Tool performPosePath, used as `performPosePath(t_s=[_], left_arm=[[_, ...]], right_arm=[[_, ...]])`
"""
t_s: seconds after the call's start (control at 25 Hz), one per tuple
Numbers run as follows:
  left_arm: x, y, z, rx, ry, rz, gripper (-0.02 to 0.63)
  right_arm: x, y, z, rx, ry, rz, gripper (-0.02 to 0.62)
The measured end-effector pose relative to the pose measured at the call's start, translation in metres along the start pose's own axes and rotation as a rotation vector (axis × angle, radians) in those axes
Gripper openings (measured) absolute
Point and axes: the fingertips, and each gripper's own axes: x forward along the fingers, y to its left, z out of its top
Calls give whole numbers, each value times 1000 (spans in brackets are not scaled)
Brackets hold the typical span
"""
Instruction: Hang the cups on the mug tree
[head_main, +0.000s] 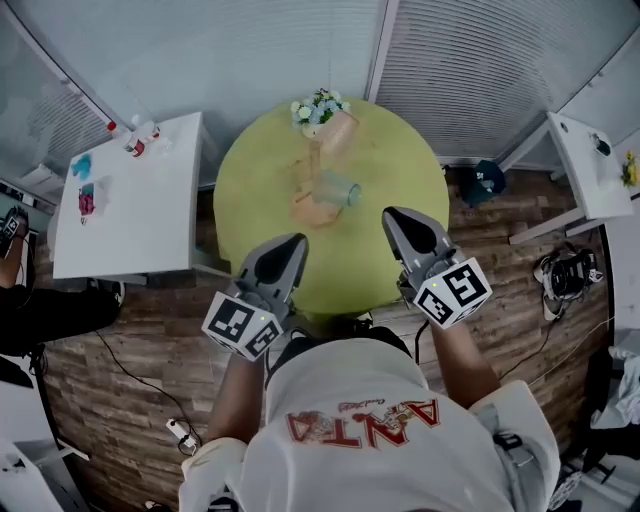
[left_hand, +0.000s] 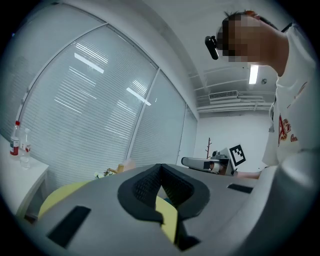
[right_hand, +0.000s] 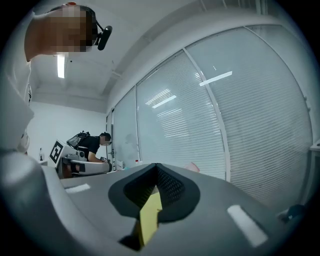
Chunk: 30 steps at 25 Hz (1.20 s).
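Cups both appear hung; task looks complete.
Pink cup (head_main: 337, 131) and bluish cup (head_main: 343, 189) hang on the mug tree (head_main: 313, 207) mid round table (head_main: 250, 180). Left gripper (head_main: 293, 243) and right gripper (head_main: 395, 216) hover at the near edge, jaws closed, empty. No loose cup seen.

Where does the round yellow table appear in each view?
Head view: round yellow table, upper centre.
Left gripper view: lower left, and through the jaw gap.
Right gripper view: only a yellow strip through the jaw gap.
Shared landmark: the window blinds behind it.
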Motion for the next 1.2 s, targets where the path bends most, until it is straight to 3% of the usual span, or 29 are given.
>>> performPosePath(t_s=[0.4, 1.2], left_arm=[[-20, 0, 15, 22, -20, -2, 9], [-21, -2, 16, 33, -28, 14, 9]], right_arm=[[4, 22, 7, -30, 15, -13, 2], [2, 23, 6, -32, 32, 28, 2]])
